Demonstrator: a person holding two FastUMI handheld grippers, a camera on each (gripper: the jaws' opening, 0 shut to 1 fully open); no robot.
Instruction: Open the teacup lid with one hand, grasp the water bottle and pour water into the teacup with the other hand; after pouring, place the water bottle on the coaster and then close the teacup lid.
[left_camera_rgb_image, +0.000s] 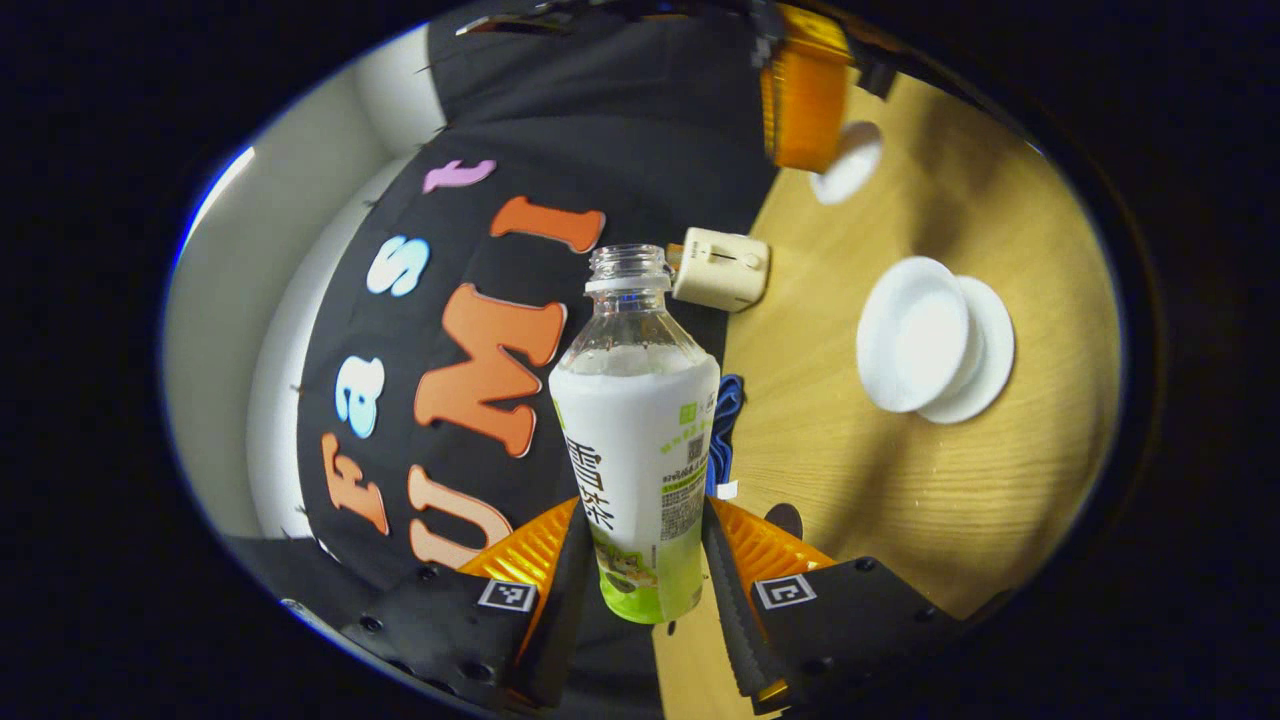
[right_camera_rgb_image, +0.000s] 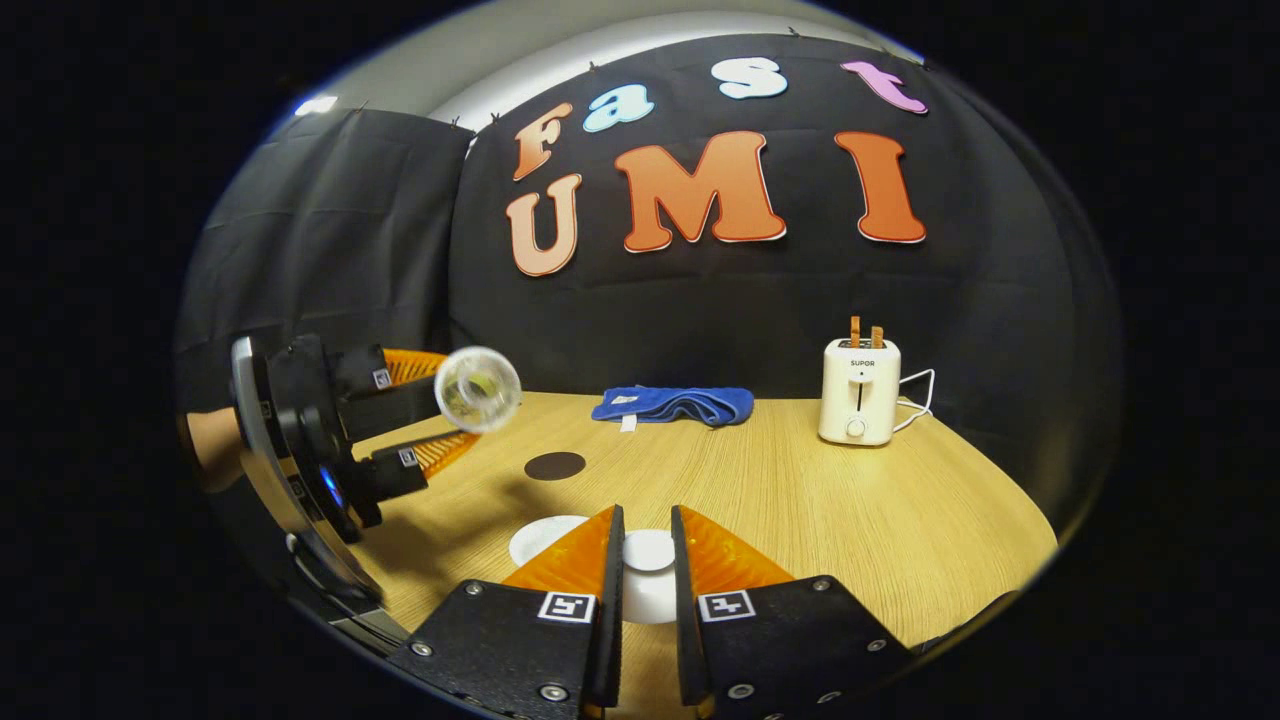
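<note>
I read large dark Chinese characters running down the white label of the water bottle (left_camera_rgb_image: 636, 440), with a small square code and fine print beside them on that same label, too small for me to make out. On the toaster (right_camera_rgb_image: 860, 392) I can see a short brand word printed on its front face above the slot, but I won't read it off. Square black-and-white marker tags sit on the left gripper (left_camera_rgb_image: 640, 575) either side of the bottle's base, and on the right gripper (right_camera_rgb_image: 647, 560).
</note>
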